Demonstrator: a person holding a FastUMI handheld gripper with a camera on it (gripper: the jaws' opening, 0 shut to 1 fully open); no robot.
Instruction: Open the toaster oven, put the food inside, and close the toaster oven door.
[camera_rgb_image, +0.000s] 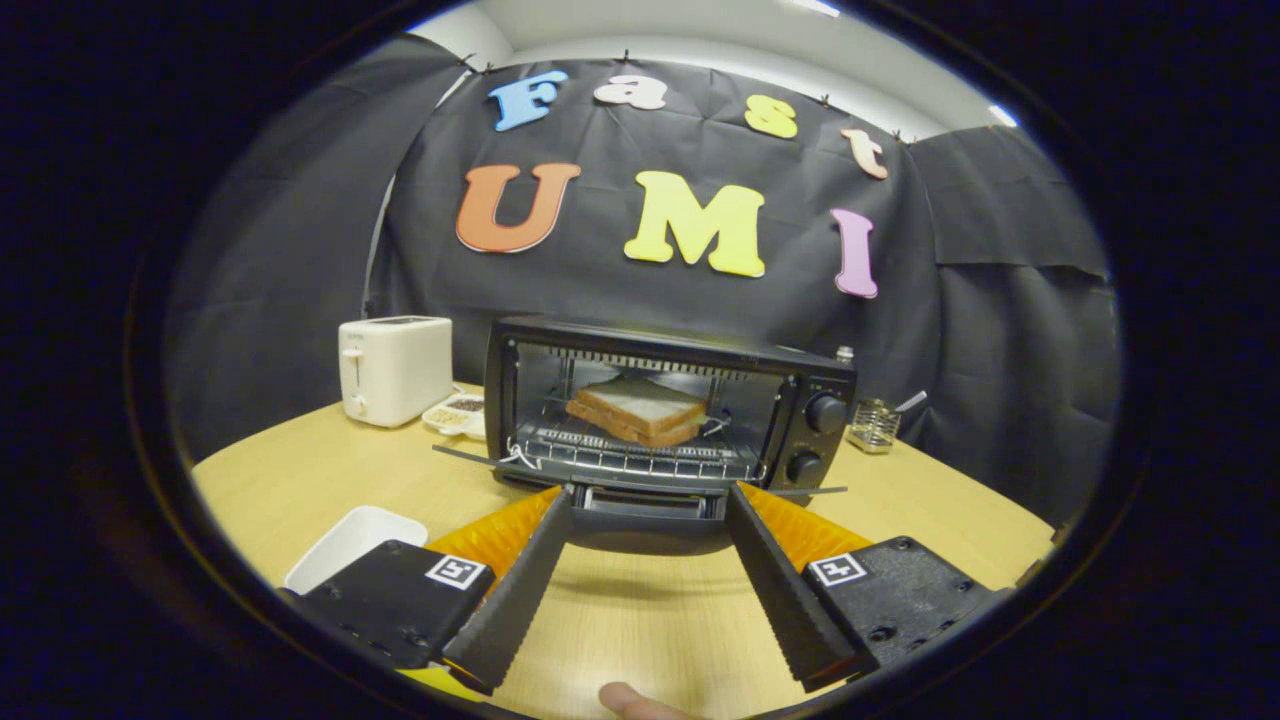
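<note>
Left of the toaster oven (670, 415) stands a smooth boxy toaster (394, 368). The oven's door (645, 515) hangs open, bread (637, 408) resting inside on the wire rack (630, 455): only closing looks left. The gripper (648, 495) is spread wide, holding nothing, its ridged fingers flanking the door's edge.

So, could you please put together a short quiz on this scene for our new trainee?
1. True or false: the toaster oven door is down, open.
2. Where do the bread slices lie? A) on the table B) on the oven rack C) in the white tray
3. Fill in: the gripper fingers are spread either side of the door's ____.

Key: 1 true; 2 B; 3 front edge. The gripper is open, holding nothing.
</note>
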